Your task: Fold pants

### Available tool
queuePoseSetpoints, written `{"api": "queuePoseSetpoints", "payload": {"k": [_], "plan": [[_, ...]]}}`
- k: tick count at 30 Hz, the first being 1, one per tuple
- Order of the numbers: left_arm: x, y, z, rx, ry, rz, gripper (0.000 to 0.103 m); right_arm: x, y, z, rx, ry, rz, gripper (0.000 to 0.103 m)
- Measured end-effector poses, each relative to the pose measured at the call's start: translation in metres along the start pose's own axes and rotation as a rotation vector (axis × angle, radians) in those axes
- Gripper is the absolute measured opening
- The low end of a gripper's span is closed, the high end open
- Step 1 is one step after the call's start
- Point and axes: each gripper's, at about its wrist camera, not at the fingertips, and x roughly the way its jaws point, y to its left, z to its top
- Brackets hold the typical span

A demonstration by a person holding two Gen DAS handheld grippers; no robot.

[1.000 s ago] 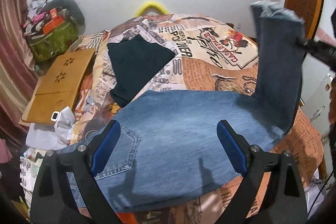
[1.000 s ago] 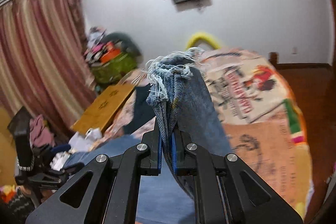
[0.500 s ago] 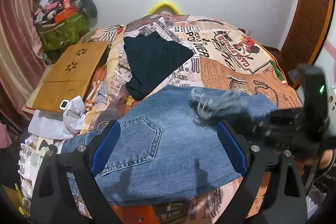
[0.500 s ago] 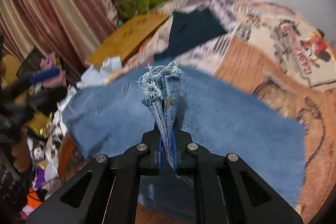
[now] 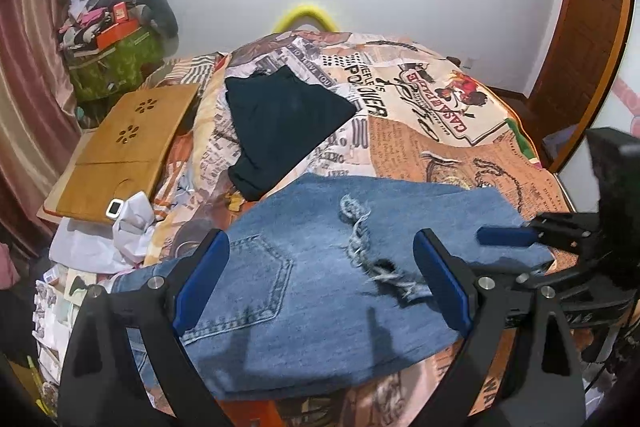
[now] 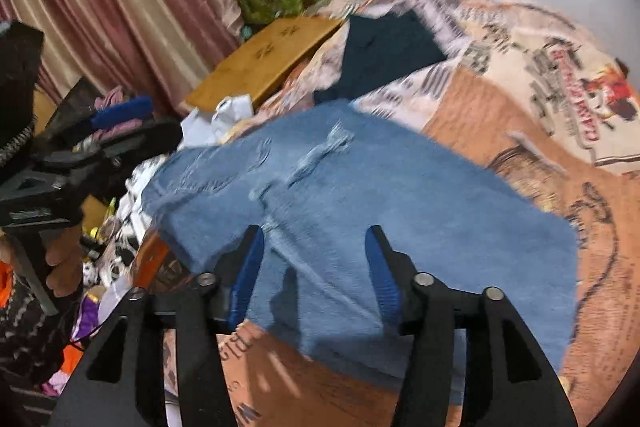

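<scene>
Blue denim pants lie folded over on the printed bedspread. Their frayed hems rest on top, near the back pocket. My left gripper hovers open over the near part of the denim, with nothing between its fingers. In the right wrist view the pants spread out flat below my right gripper. Its jaws are opening and no cloth is between them. The right gripper also shows at the pants' right edge. A hand holds the left gripper at the left.
A dark folded garment lies on the bed beyond the pants. A wooden lap tray and white crumpled cloth sit at the bed's left edge. Piled clutter and a curtain stand further left, a wooden door at the right.
The right gripper swung the raised leg ends down and left onto the seat of the pants, then let go. The hems now lie flat. The left gripper stayed open and hardly moved.
</scene>
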Motion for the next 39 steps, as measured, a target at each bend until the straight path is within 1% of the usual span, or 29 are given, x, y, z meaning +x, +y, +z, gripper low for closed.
{"api": "queuePoseSetpoints", "payload": {"k": [4, 8, 9, 11, 14, 19, 22, 24, 26, 28, 29, 33, 39], "plan": [[0.012, -0.015, 0.014, 0.018, 0.017, -0.032, 0.094, -0.022, -0.023, 0.006, 0.031, -0.062, -0.049, 0.051], [0.035, -0.033, 0.029, 0.039, 0.048, -0.063, 0.094, -0.040, -0.055, 0.010, 0.092, -0.118, -0.111, 0.062], [0.041, -0.037, 0.031, 0.043, 0.058, -0.070, 0.094, -0.042, -0.065, 0.011, 0.106, -0.132, -0.136, 0.062], [0.059, -0.046, 0.036, 0.051, 0.094, -0.086, 0.094, -0.044, -0.079, 0.011, 0.131, -0.135, -0.145, 0.062], [0.088, -0.056, 0.037, 0.058, 0.160, -0.094, 0.094, -0.034, -0.102, 0.009, 0.177, -0.106, -0.158, 0.063], [0.135, -0.065, 0.026, 0.083, 0.280, -0.063, 0.094, -0.001, -0.128, -0.008, 0.202, -0.003, -0.180, 0.063], [0.156, -0.068, 0.012, 0.111, 0.352, -0.042, 0.094, 0.020, -0.142, -0.025, 0.234, 0.071, -0.155, 0.063], [0.164, -0.069, 0.003, 0.128, 0.380, -0.038, 0.095, 0.027, -0.145, -0.035, 0.227, 0.098, -0.143, 0.064], [0.164, -0.067, -0.002, 0.139, 0.368, -0.036, 0.103, 0.025, -0.144, -0.041, 0.217, 0.084, -0.146, 0.067], [0.162, -0.069, -0.005, 0.191, 0.352, -0.029, 0.103, 0.019, -0.141, -0.045, 0.210, 0.081, -0.155, 0.069], [0.160, -0.069, -0.006, 0.200, 0.347, -0.025, 0.103, 0.017, -0.140, -0.047, 0.207, 0.081, -0.160, 0.069], [0.153, -0.068, -0.013, 0.196, 0.339, -0.019, 0.103, 0.006, -0.135, -0.058, 0.213, 0.079, -0.181, 0.070], [0.133, -0.061, -0.023, 0.173, 0.303, -0.001, 0.103, -0.006, -0.125, -0.072, 0.204, 0.078, -0.231, 0.070]]}}
